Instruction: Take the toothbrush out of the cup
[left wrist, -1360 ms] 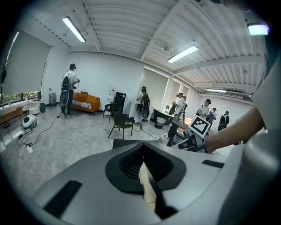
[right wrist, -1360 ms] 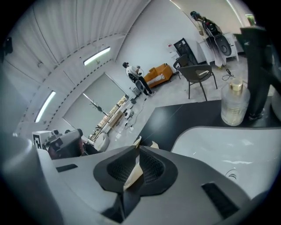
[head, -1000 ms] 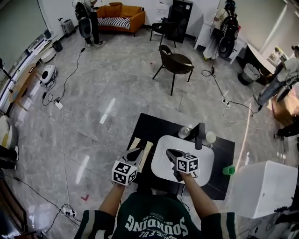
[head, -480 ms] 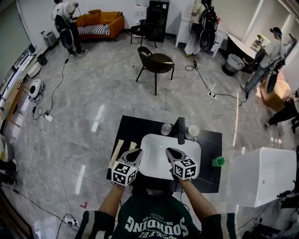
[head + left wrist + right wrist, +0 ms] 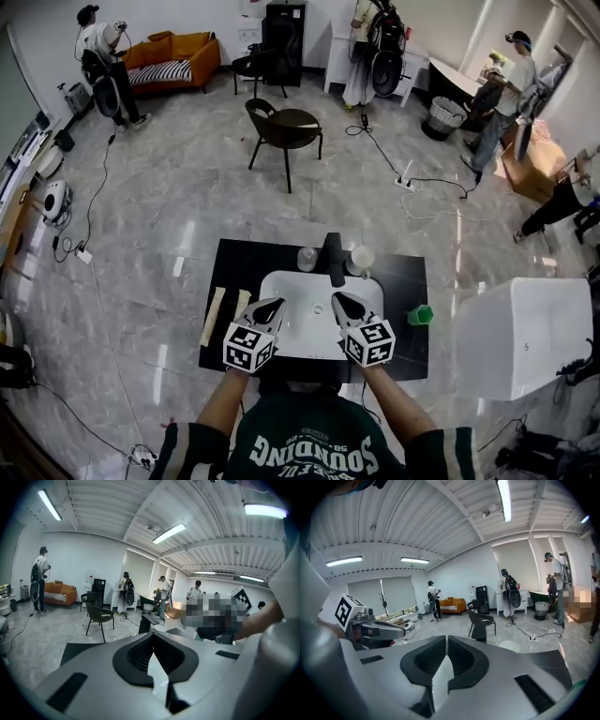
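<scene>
Head view: the left gripper (image 5: 267,308) and the right gripper (image 5: 345,306) hover over the white sink (image 5: 291,289), fingers closed and empty; a green cup (image 5: 420,315) stands at 3 o'clock.

Holds left gripper (image 5: 270,307) and right gripper (image 5: 341,304) out ahead, side by side and apart, tips pointing forward and a little downward. Reaches with left forearm (image 5: 222,401) and right forearm (image 5: 392,398) bare, stretched forward, elbows bent. Carries a marker cube atop each gripper. Has both pairs of jaws pressed together, nothing between them.
</scene>
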Demonstrator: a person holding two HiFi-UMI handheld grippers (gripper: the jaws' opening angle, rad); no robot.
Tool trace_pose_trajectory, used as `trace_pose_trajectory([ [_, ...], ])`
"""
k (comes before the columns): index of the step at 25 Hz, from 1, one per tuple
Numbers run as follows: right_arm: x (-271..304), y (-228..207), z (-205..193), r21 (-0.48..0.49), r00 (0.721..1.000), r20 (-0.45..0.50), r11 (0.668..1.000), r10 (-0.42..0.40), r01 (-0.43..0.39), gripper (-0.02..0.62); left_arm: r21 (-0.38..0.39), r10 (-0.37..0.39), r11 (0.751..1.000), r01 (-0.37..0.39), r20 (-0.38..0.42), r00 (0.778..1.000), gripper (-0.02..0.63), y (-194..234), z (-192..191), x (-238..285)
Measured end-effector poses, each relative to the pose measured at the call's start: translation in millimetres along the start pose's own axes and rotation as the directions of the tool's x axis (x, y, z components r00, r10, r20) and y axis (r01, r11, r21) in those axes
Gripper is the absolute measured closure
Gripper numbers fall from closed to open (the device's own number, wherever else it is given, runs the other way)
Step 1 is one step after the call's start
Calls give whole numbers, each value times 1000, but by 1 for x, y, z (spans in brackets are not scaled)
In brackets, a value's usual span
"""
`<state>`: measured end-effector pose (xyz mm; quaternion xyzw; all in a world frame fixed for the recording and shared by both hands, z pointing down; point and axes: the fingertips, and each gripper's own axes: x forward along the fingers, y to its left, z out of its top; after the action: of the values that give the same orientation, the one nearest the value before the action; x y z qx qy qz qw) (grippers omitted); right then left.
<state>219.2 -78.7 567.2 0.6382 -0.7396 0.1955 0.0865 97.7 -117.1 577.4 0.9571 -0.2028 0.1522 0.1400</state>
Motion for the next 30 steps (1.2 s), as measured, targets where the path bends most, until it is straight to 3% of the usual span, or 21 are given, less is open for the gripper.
trace_pose_trajectory([
  [12, -40, -49, 6, -18, 990, 80, 993, -113, 115, 546, 51, -76, 996, 77, -20, 997, 595, -38, 9, 43],
  [30, -40, -71, -11, 29, 990, 50, 991, -128, 127, 546, 61, -90, 994, 91, -30, 996, 595, -42, 14, 60],
])
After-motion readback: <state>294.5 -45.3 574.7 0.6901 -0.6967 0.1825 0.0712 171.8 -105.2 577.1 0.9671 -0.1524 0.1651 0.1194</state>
